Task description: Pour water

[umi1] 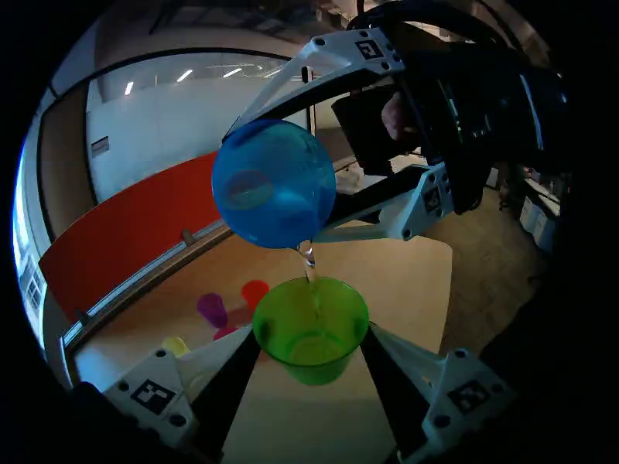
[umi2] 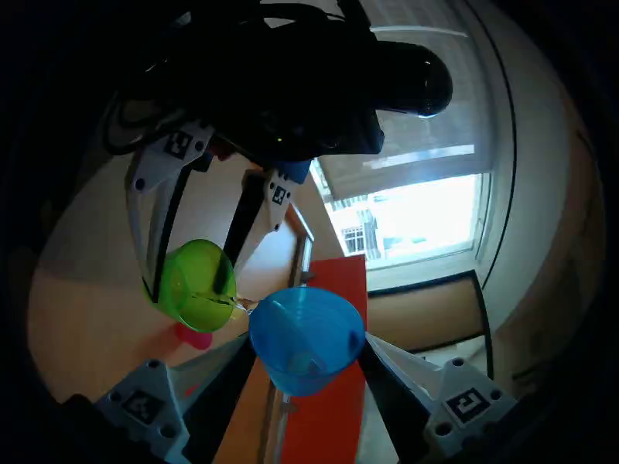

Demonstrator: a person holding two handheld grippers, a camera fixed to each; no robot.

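A thin stream of water (umi1: 309, 271) falls from the lip of the blue cup (umi1: 273, 184) into the green cup (umi1: 311, 329) just beneath it. The blue cup is tipped steeply, its base facing the left gripper view. The green cup is upright with a little water in its bottom, and both are held in the air above the counter (umi1: 387, 278). The left tongs (umi1: 309, 348) are clamped on the green cup, one finger pressing on each side. The right tongs (umi2: 307, 352) grip the blue cup the same way, and a hand (umi1: 398, 116) holds their body.

The counter is a pale wooden top. Four small cups stand near its far edge: a purple cup (umi1: 211, 308), a red cup (umi1: 254, 292), a yellow cup (umi1: 176, 345) and a pink cup (umi1: 224, 332) partly hidden by a finger of the tongs. That makes six cups in all. A red panel (umi1: 131, 224) runs behind the counter, and a bright window (umi2: 402, 216) lights the room.
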